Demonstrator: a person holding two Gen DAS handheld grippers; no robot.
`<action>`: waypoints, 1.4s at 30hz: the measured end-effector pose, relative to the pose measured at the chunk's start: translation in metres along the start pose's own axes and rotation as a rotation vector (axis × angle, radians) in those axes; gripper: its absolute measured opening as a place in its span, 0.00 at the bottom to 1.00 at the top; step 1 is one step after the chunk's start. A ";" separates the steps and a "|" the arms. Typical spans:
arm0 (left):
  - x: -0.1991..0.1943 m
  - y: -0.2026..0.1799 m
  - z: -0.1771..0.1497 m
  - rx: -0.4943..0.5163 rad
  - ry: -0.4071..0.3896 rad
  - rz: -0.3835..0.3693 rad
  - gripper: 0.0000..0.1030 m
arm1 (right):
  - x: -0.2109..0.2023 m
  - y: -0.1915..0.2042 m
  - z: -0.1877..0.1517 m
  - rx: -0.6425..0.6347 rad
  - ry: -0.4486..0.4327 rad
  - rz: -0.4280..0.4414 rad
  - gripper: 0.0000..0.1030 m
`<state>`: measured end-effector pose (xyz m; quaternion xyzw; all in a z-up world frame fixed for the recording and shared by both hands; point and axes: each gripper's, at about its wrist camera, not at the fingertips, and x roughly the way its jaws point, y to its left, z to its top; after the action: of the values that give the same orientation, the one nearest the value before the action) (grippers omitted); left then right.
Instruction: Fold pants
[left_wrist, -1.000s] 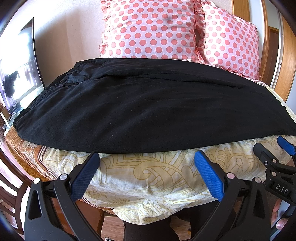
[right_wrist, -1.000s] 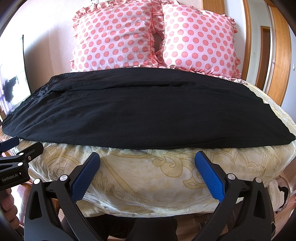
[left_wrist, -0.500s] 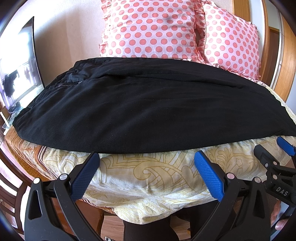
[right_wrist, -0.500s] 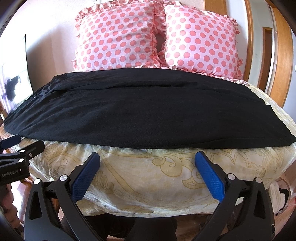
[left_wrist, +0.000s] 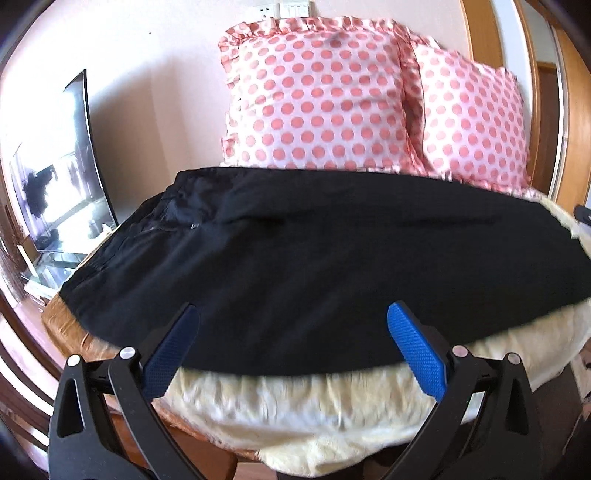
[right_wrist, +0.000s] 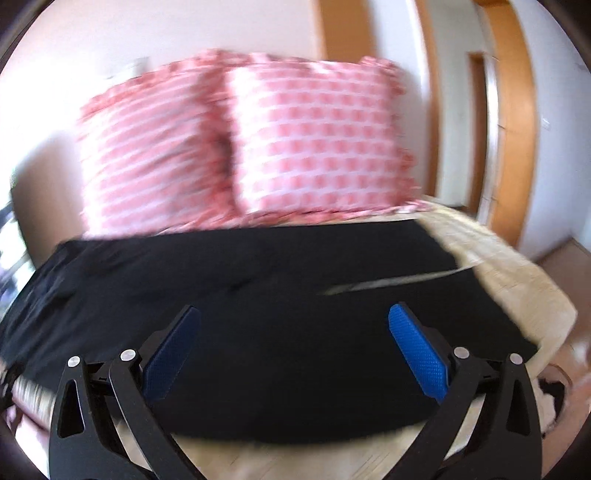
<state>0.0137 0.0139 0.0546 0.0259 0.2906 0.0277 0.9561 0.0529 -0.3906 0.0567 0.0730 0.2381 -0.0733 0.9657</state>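
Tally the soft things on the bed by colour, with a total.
Black: 1, the pants spread across the bed.
Pink with dots: 2, the left pillow and the right pillow at the head.
Cream: 1, the bedspread under the pants.
Total: 4
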 end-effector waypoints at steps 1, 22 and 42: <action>0.004 0.002 0.004 -0.011 0.004 -0.009 0.98 | 0.016 -0.010 0.018 0.030 0.015 -0.027 0.99; 0.095 0.001 0.057 -0.078 0.072 -0.012 0.98 | 0.328 -0.122 0.120 0.372 0.382 -0.553 0.76; 0.094 0.001 0.053 -0.096 0.083 -0.014 0.98 | 0.289 -0.165 0.103 0.508 0.233 -0.403 0.05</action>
<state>0.1215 0.0197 0.0465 -0.0231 0.3288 0.0362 0.9434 0.3236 -0.6015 -0.0066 0.2704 0.3304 -0.3106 0.8493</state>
